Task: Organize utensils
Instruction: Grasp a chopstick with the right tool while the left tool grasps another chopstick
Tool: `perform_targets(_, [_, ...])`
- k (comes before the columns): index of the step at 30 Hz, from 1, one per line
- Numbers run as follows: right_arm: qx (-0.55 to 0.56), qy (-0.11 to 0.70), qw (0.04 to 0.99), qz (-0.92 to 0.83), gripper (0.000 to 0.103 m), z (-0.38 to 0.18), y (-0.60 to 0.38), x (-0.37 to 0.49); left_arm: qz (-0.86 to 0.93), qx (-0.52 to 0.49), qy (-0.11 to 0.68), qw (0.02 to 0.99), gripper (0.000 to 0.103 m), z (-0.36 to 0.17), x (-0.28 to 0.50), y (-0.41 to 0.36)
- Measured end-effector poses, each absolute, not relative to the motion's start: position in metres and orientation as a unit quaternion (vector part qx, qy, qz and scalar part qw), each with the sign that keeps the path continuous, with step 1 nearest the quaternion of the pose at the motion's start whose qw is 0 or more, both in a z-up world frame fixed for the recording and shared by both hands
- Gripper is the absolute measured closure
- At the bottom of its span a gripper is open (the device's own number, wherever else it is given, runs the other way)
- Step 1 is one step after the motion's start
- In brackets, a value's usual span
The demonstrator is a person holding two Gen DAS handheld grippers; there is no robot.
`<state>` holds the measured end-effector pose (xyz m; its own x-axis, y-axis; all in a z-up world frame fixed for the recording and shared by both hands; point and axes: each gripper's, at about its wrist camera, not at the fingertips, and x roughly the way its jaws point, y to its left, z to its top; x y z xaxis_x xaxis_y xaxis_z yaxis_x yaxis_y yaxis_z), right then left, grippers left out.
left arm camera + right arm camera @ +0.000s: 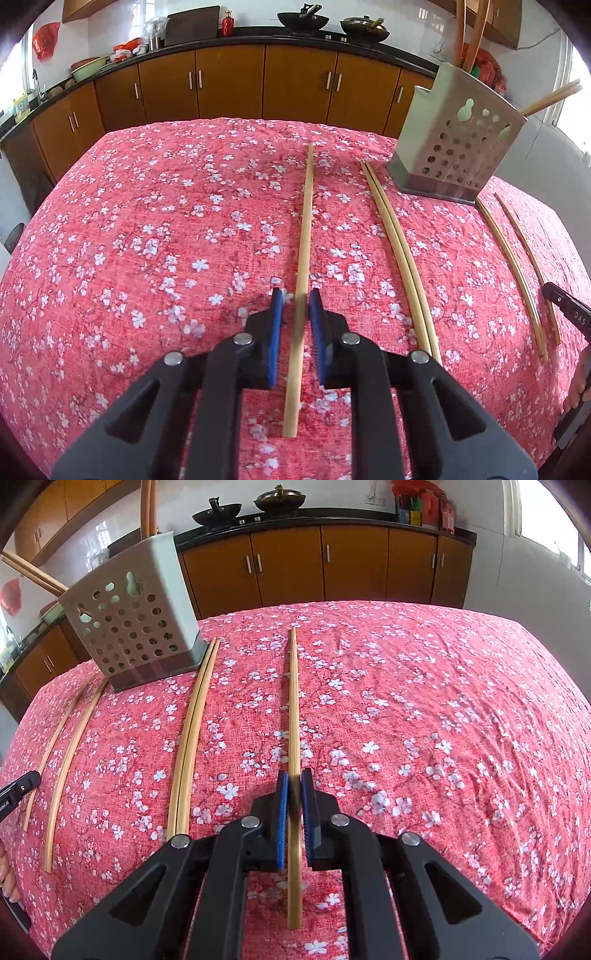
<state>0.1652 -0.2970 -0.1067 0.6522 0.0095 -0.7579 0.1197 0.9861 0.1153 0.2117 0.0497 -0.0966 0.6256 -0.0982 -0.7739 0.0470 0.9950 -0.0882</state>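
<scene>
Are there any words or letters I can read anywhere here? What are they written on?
"DAS": white letters on the black body of the right gripper, at the right edge of the left wrist view; the word may run on out of sight.
White print on the left gripper, at the left edge of the right wrist view: too small and tilted to read.
Labels on the red packets and bottles on the counter: too blurred to read.

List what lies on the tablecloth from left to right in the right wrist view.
Other gripper's tip → two separate chopsticks → perforated utensil holder → touching chopstick pair → single chopstick between the right gripper fingers.
</scene>
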Motion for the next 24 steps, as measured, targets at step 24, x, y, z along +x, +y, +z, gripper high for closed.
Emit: perform_targets(24, [0.081,0.417,0.905,-0.029,0.094,-0.1056,-0.2928,0.1565,-0.039,-0.016,0.432,0.901,0.086,-0.096,0.2099,0.0456])
